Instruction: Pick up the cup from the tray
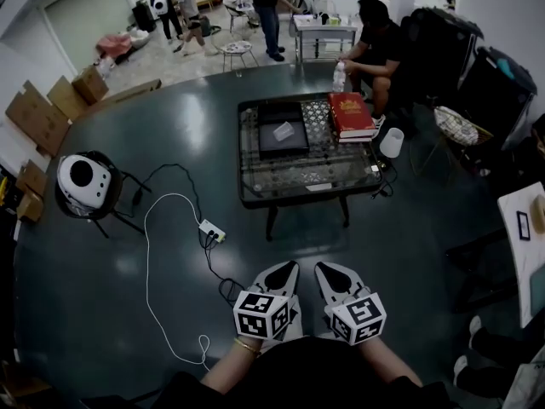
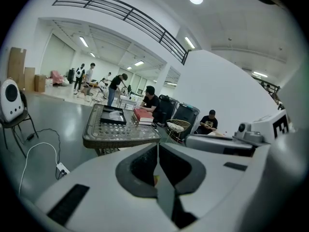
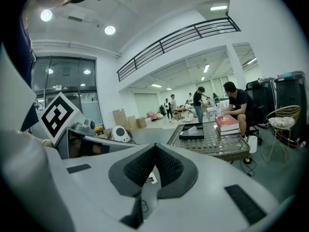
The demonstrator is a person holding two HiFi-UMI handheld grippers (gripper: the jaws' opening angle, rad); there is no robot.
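White device (image 1: 83, 180): round, on a dark stand, far off to the left of the left claw; no part in the job.
Power strip (image 1: 213, 231): on the floor ahead and to the left of the left claw, with a white cable looping away from it. It is worth stepping around on the walk in.
Left claw (image 1: 288, 269): closed, pads pressed together with nothing between them. It is held low, close to the body, just beside its partner.
Table (image 1: 255, 201): glass-topped, straight ahead of both claws and well apart from them.
Tray (image 1: 262, 139): black and shallow, on the far left part of the tabletop, almost dead ahead of the left claw.
Cup (image 1: 283, 131): small and clear, inside the tray near its middle. It is too small from here to tell whether it stands upright or lies over.
Right claw (image 1: 325, 268): closed as well, empty, level with the left one.
Red book (image 1: 349, 113): ahead and to the right of the right claw, on the table beyond the tray's right side, clear of the cup.
Step in hand: by my reading, the approach; neither claw is near the tray yet.
Doing it well: close the distance first and spread the jaws before reaching the tray. Come down over the near rim rather than through it. Set the pads either side of the cup wall and squeeze gently, since a thin clear cup will likely flex or skid. Lift straight up until it is clear of the tray wall.
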